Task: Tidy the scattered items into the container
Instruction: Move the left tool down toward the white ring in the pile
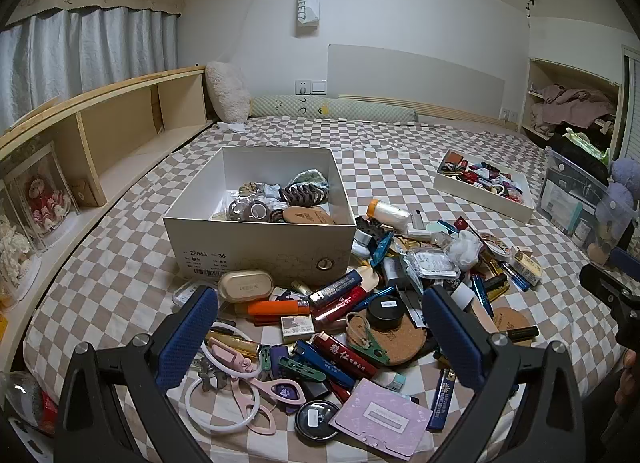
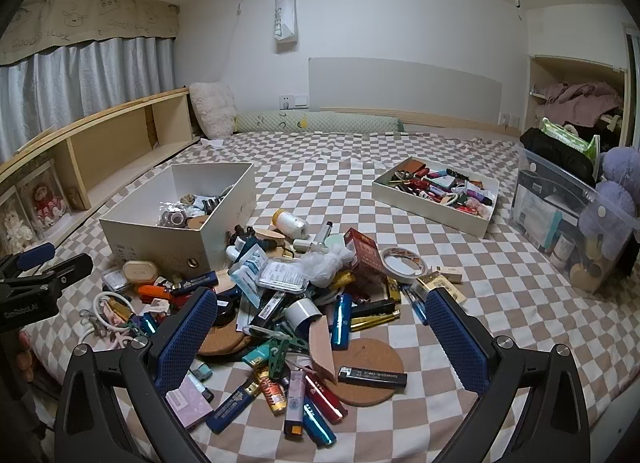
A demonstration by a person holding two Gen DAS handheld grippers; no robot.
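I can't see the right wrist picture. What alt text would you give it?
A heap of lighters, cork coasters and tape rolls lies on a checked bedspread between the open blue-padded fingers of a handheld gripper. A white box stands behind left, a shallow tray behind right.

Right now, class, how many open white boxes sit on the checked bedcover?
2: a deep white box at the left, and a shallow white tray further back on the right. No other seems hidden.

Home bedroom — checkered bed (image 1: 140,263), curtains (image 1: 80,51), pillow (image 1: 228,91)
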